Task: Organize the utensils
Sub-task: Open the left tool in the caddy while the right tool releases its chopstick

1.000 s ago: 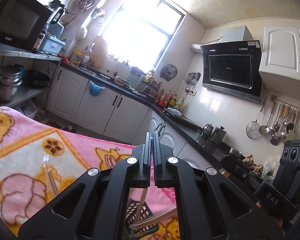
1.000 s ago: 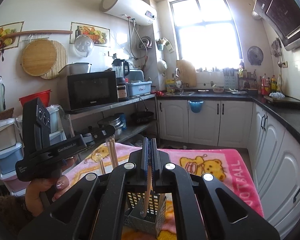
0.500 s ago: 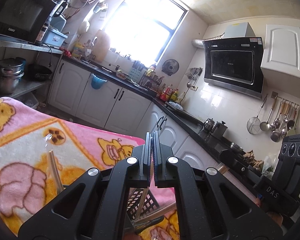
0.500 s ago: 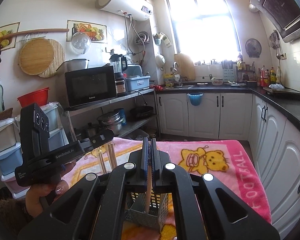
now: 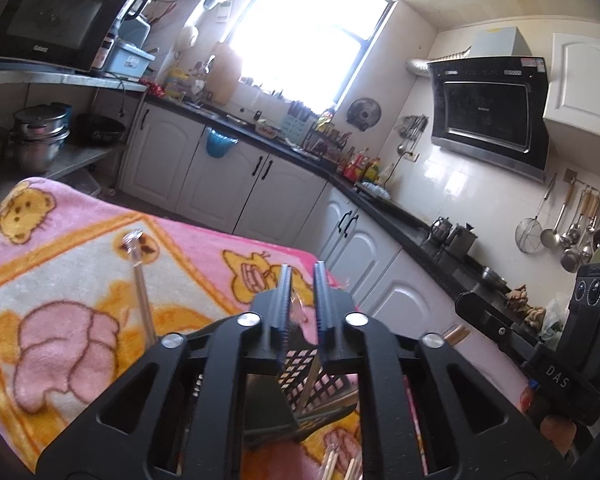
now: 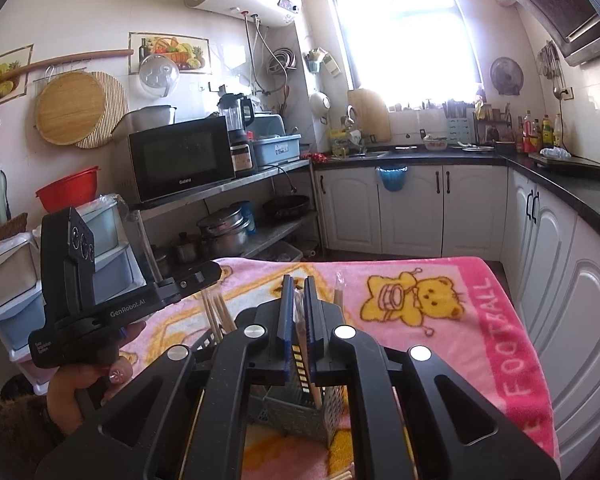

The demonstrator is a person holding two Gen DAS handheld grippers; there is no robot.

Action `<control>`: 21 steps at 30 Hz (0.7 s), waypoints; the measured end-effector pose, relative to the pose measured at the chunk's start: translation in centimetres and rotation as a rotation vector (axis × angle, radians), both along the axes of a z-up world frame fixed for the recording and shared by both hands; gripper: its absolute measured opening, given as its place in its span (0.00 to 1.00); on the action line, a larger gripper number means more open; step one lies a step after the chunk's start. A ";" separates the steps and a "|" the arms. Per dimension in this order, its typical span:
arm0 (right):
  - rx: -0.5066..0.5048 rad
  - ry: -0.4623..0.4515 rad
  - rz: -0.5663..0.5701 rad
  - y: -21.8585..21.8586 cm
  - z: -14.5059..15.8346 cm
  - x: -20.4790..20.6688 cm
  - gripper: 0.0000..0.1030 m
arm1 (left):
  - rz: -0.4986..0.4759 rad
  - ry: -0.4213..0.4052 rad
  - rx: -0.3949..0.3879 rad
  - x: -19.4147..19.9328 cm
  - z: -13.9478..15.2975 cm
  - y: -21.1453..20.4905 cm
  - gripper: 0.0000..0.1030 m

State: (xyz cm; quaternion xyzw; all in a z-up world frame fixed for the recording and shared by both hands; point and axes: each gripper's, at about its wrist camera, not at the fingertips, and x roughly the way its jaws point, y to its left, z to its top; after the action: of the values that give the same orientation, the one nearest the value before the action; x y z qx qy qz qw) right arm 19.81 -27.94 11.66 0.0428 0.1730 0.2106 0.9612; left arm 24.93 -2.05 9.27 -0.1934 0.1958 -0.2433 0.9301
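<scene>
Our left tongs (image 5: 302, 304) are opening with nothing pinched. Our right tongs (image 6: 296, 312) are opening too, and a wrapped chopstick (image 6: 305, 360) stands loose between them. It is light, thin and slippery, so we grab its middle. At 6 o'clock the basket (image 6: 300, 412) on the bench (image 6: 440, 320) holds chopsticks.

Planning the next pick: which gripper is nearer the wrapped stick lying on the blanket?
Left. The left gripper is just right of the wrapped stick; the right gripper is farther right, over the basket. Both jaws are opening around chopsticks.
</scene>
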 end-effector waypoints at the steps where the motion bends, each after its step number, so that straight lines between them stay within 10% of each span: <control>1: 0.002 0.006 0.000 -0.1 -0.1 -0.1 0.12 | 0.000 0.006 0.002 0.0 -0.1 0.1 0.13; 21: -0.019 0.051 -0.021 -1.7 -1.6 -3.2 0.49 | 0.008 0.079 0.057 -3.7 -0.6 2.3 0.78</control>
State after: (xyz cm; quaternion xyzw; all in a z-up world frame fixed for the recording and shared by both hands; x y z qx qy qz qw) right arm 16.63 -29.67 10.02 0.0409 0.1987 0.1978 0.9590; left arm 21.24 0.27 8.62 -0.1772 0.2384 -0.2261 0.9277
